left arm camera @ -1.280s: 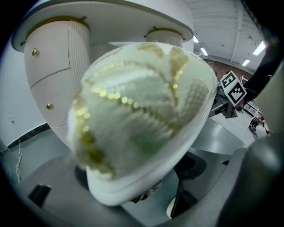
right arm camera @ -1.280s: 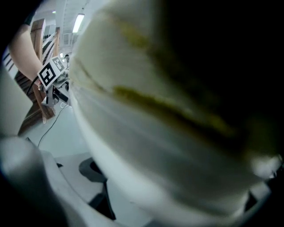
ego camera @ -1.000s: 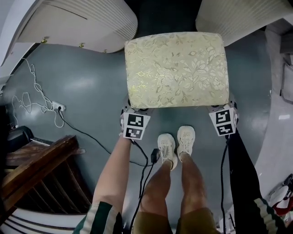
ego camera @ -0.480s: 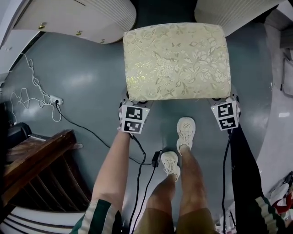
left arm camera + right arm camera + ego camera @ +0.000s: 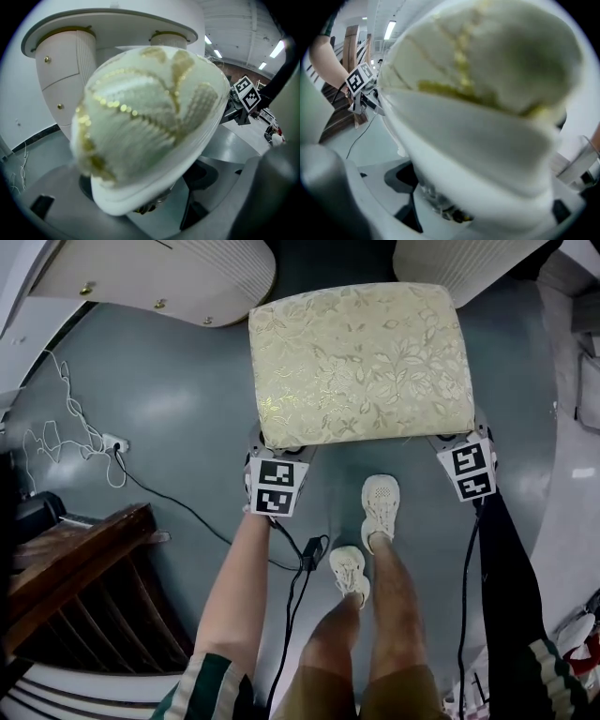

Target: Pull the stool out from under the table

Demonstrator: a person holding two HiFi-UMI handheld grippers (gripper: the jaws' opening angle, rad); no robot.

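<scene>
We are stepping back with our left shoe (image 5: 349,576). A second ago it was standing beside the right shoe (image 5: 380,507), close to the stool (image 5: 361,362). Now it is trailing behind the right one, farther from the stool.

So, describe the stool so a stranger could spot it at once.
Find the white table with fluted pedestals at the head view's top. Before the gap between them, on the grey floor, stands the stool: alone here in its pale-gold floral cushion.
</scene>
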